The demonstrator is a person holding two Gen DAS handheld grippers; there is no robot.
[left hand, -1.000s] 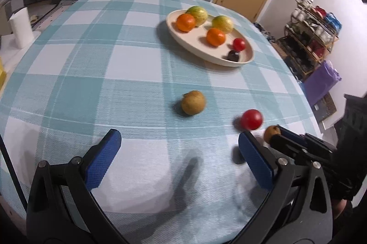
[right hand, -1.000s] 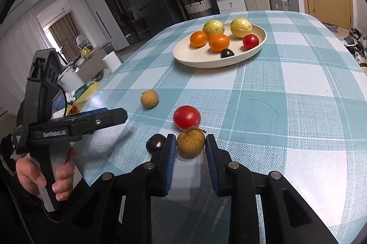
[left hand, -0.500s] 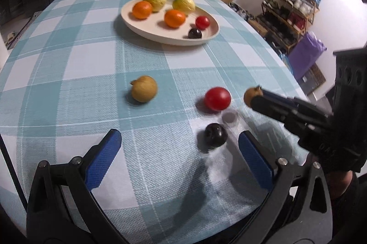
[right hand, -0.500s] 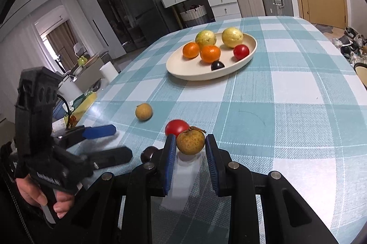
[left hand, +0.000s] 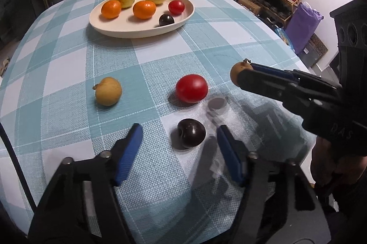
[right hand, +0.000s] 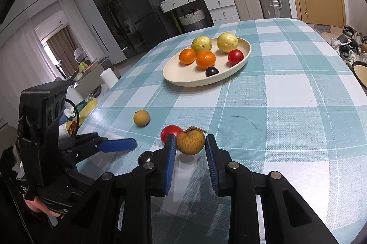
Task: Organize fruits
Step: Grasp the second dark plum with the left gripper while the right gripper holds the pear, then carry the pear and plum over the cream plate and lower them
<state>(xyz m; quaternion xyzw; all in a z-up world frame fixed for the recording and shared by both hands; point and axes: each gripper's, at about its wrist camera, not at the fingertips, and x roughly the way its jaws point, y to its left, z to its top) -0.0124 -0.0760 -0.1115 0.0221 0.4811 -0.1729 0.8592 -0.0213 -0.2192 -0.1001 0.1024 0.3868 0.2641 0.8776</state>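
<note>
Right gripper (right hand: 190,147): clamped on brown fruit (right hand: 190,143) (stem up), red tomato (right hand: 170,132) just beyond its left finger. Left gripper (left hand: 180,139): jaws apart, dark plum (left hand: 191,132) between fingertips.

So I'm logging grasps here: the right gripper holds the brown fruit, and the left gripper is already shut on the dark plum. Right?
Not quite. The right gripper does hold the brown fruit, but the left gripper is open. In the left wrist view its jaws stand wide apart on either side of the dark plum, which lies on the tablecloth, not gripped.
</note>
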